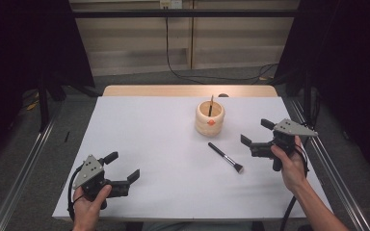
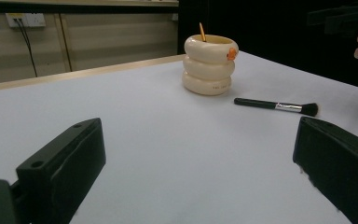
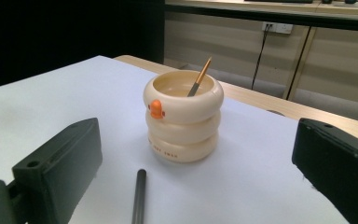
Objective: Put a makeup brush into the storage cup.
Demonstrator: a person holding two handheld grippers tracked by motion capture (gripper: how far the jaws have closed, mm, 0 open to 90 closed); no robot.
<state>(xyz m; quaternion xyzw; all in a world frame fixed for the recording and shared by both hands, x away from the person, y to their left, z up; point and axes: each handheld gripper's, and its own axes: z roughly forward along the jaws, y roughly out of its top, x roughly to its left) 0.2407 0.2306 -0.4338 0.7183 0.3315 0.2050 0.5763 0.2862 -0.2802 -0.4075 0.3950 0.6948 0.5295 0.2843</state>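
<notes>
1. A white table (image 1: 149, 144) is seen from the high view, set on a grey floor; the working surface is covered by its white top, with a strip of wood visible at the far edge.
2. The left gripper (image 1: 123, 171) is held low at the near left corner of the table by the person's left hand (image 1: 87, 208); its jaws are spread wide with nothing between them, which is confirmed in the left gripper view, where bare table is seen between the two black jaws.
3. The right gripper (image 1: 256, 133) is held at the right side of the table by the right hand (image 1: 289, 163); its jaws are likewise spread wide and nothing is gripped; it is pointed toward the holder, and the near end of the brush handle is seen between the jaws in the right gripper view.
4. A cream ringed holder (image 1: 209, 118) is stood upright at the far middle of the table; an orange mark is borne on its side; a thin brush (image 3: 199, 77) is leaned inside it.
5. A black makeup brush (image 1: 225, 157) is laid flat on the table, just in front of the holder and apart from it, between the holder and the right gripper; its bristles are pointed toward the near side.
</notes>
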